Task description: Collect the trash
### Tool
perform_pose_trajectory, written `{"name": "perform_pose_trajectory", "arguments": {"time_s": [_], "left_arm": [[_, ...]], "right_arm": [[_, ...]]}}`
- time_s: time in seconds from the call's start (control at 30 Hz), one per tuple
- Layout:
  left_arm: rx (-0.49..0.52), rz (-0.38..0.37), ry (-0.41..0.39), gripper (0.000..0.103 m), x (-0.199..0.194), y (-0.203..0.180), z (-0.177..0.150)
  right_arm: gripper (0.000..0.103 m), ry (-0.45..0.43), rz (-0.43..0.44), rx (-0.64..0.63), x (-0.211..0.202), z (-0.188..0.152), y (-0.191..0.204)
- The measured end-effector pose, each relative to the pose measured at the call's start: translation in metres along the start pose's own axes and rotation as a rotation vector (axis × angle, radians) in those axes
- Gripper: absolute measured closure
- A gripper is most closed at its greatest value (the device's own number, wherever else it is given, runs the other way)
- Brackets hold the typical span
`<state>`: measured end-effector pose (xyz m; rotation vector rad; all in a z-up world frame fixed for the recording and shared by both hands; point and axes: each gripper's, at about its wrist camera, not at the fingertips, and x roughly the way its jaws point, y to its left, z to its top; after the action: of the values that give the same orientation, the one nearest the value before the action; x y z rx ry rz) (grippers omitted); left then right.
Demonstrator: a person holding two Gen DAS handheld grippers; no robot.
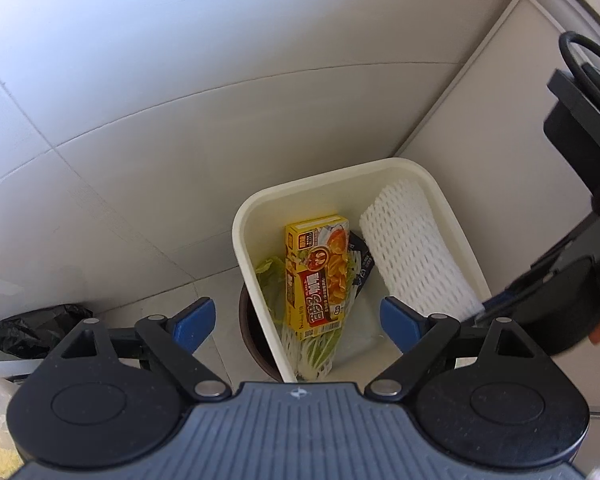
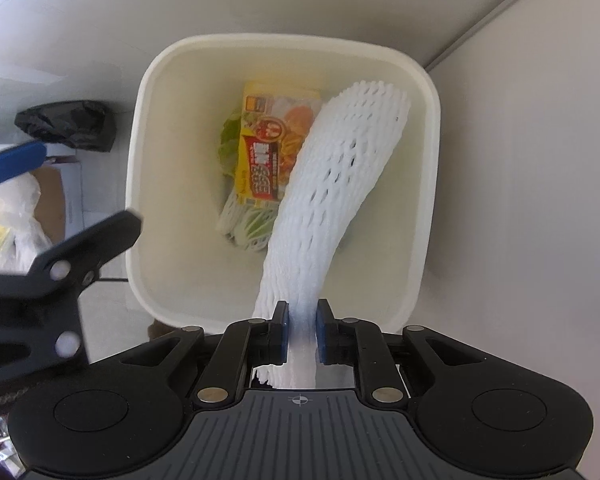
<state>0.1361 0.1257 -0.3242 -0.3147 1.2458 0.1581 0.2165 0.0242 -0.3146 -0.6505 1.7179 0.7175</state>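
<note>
A cream trash bin stands on the tiled floor by a wall. Inside lie a yellow food box, green leafy scraps and a dark wrapper. My right gripper is shut on one end of a white foam net sleeve; the sleeve hangs into the bin. My left gripper is open and empty above the bin's near side. The right gripper shows at the right edge of the left wrist view.
A black plastic bag lies on the floor left of the bin. A cardboard box and a clear bag sit further left. A white wall panel rises right of the bin.
</note>
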Motion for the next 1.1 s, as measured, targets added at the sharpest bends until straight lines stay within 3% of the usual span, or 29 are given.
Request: {"name": "perform_pose_trajectory", "arguments": {"time_s": [0.03,0.1,0.17,0.2,0.77,1.1], "left_arm": [[-0.003,-0.001,0.001,0.015,0.001,0.0,0.001],[-0.005,-0.001,0.001,0.015,0.001,0.002,0.0],[-0.005,-0.001,0.003,0.015,0.0,0.003,0.001],[-0.005,-0.001,0.004,0.015,0.0,0.003,0.001],[0.028,-0.003,-0.017,0.015,-0.012,-0.003,0.001],[0.028,-0.006,-0.046,0.014,-0.038,-0.004,-0.005]], "right_arm": [[0.087,-0.014,-0.004,0.003,-0.003,0.0,0.0],[0.075,-0.037,-0.016,0.017,-0.006,0.001,-0.001],[0.041,-0.048,-0.029,0.047,-0.009,0.002,-0.004],[0.038,-0.061,-0.034,0.055,-0.012,0.001,-0.004],[0.037,-0.115,-0.051,0.049,-0.042,-0.007,-0.005],[0.037,-0.177,-0.015,0.061,-0.066,-0.036,0.004]]}}
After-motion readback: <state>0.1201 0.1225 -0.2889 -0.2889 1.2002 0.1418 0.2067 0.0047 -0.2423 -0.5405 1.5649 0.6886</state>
